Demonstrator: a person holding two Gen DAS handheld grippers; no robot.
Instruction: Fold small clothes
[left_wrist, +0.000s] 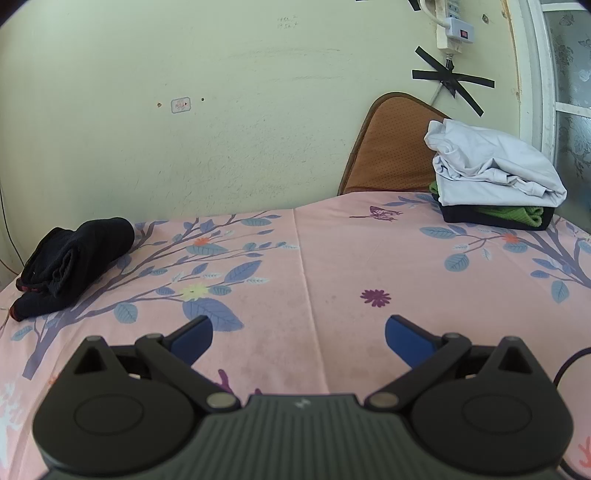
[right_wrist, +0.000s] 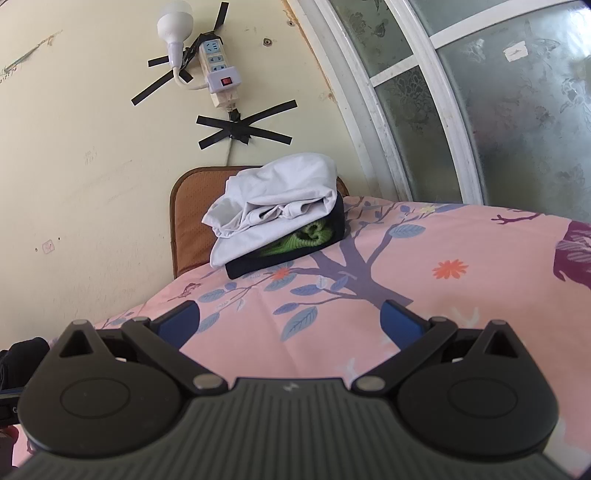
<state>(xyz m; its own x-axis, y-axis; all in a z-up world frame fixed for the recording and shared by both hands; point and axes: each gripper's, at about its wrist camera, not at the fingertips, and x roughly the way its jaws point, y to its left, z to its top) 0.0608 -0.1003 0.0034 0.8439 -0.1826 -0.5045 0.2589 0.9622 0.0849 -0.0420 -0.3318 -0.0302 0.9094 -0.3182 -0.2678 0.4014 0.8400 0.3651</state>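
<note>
**Between garments — the black bundle is next**

The black bundle (left_wrist: 74, 266) lies rumpled on the pink floral sheet (left_wrist: 332, 258), far to the left of the folded stack (left_wrist: 495, 184) and well apart from it. That stack — white cloth over green over a dark piece — sits at the sheet's back corner against the brown cushion (left_wrist: 388, 147), and it looks finished.

Your left gripper (left_wrist: 298, 338) hovers over bare sheet with its jaws wide apart, holding nothing. Your right gripper (right_wrist: 290, 321) is the same: jaws spread, empty, pointed toward the stack.

By my reading, you are between pieces. The next move calls for swinging left, away from the stack, taking the bundle by an edge and spreading it flat on the open sheet before any fold.
</note>
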